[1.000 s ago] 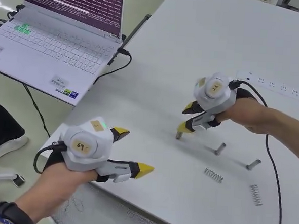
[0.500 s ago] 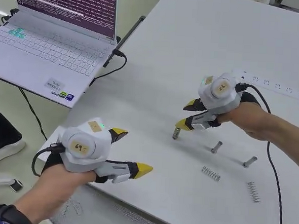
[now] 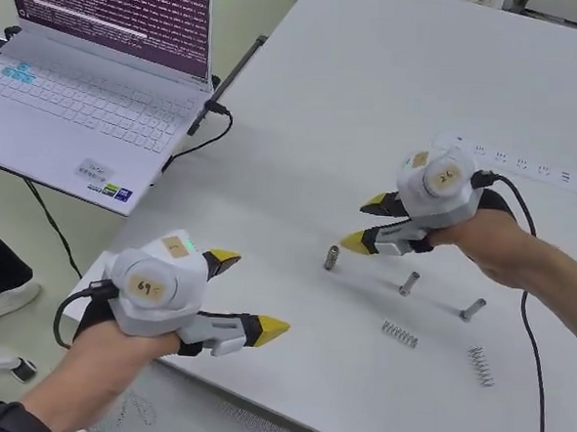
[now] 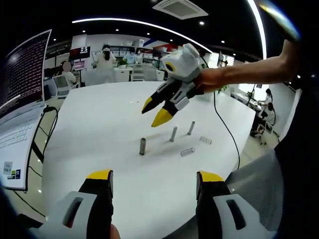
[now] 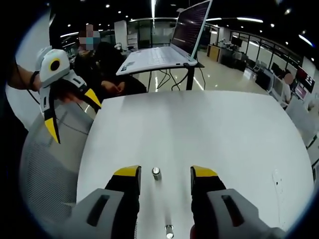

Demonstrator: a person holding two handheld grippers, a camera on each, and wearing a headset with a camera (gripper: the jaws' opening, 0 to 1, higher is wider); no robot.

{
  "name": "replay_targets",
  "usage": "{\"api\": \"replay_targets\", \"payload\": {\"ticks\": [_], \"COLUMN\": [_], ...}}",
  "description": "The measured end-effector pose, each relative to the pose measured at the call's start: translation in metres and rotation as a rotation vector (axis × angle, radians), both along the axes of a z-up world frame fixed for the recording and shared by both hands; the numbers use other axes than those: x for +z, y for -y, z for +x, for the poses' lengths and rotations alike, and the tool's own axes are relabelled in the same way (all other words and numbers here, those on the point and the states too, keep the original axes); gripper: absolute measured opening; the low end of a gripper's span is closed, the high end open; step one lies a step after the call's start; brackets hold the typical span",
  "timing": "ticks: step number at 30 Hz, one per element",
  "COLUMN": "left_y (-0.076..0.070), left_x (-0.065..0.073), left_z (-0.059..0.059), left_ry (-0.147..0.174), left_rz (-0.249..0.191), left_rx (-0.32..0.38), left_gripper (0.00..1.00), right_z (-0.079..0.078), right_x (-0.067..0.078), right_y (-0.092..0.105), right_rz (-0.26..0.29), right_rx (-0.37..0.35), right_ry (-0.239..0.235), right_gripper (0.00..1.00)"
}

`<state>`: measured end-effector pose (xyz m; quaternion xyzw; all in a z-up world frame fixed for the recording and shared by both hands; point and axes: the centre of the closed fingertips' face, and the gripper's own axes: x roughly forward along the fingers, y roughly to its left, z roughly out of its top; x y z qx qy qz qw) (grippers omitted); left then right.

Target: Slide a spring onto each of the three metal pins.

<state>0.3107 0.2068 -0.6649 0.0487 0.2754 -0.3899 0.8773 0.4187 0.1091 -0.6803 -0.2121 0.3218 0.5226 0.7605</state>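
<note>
Three short metal pins stand in a row on the white table (image 3: 375, 84). The leftmost pin (image 3: 332, 258) (image 4: 142, 146) looks ribbed, as if a spring sits on it. The middle pin (image 3: 409, 283) and the right pin (image 3: 473, 309) are bare. Two loose springs (image 3: 399, 333) (image 3: 480, 366) lie in front of them. My right gripper (image 3: 363, 224) hovers open just above and right of the leftmost pin (image 5: 156, 173), which shows between its jaws. Open and holding nothing, my left gripper (image 3: 247, 294) stays at the table's near edge.
An open laptop (image 3: 91, 86) sits on a separate stand at the left, and its cable (image 3: 210, 133) runs along the table's left edge. A white power strip (image 3: 512, 161) lies behind the right hand. Beyond the pins lies bare table.
My right gripper has drawn back up and to the right, off the leftmost pin, which now stands free. The left gripper has barely moved. The head camera has shifted.
</note>
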Motion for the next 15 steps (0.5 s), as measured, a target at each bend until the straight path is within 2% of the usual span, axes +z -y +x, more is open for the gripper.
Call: {"api": "replay_targets", "payload": {"ticks": [8, 15], "left_y": [0.001, 0.002], "left_x": [0.001, 0.002], "left_z": [0.002, 0.003], "left_ry": [0.003, 0.004], "left_rz": [0.002, 0.003], "left_rx": [-0.007, -0.010], "left_gripper": [0.64, 0.64], "right_z": [-0.005, -0.009], "right_x": [0.006, 0.006], "right_y": [0.021, 0.044], "right_rz": [0.039, 0.051], "right_rx": [-0.075, -0.133], "right_ry": [0.001, 0.006], "right_gripper": [0.43, 0.47]}}
